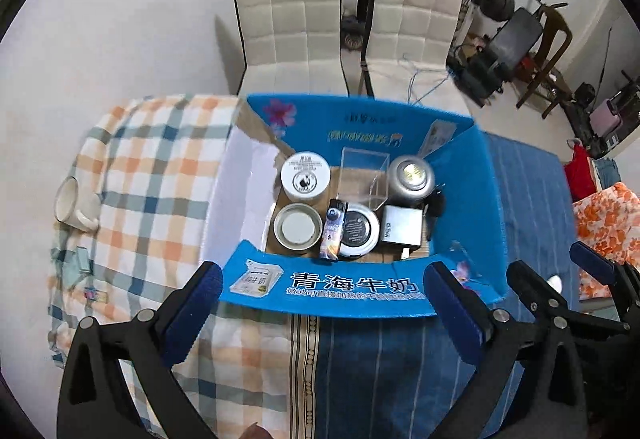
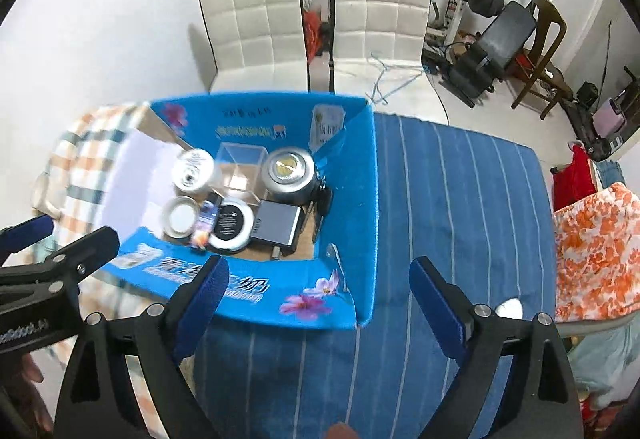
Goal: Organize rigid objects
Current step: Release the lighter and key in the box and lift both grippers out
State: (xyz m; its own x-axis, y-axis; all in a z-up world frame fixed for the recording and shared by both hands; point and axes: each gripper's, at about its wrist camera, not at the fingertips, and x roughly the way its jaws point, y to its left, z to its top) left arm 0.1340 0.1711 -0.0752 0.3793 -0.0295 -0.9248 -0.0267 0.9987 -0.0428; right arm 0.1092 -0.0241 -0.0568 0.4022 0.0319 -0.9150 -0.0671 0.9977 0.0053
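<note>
With both the left gripper [image 1: 322, 313] and right gripper [image 2: 320, 305] spread and empty, retrieve the mug [image 1: 74, 204] far left of the box [image 1: 332, 289].

Open blue box [image 1: 492, 199] with raised flaps on all four sides; access is from above only. Its floor is crowded: white jar [image 1: 305, 176], clear case [image 1: 364, 175], metal canister [image 1: 412, 175], round tins [image 1: 298, 226] and a dark box [image 1: 401, 231] stand close together. The striped blue cloth [image 2: 460, 199] right of the box lies bare. A mug [image 1: 74, 205] stands well left.
</note>
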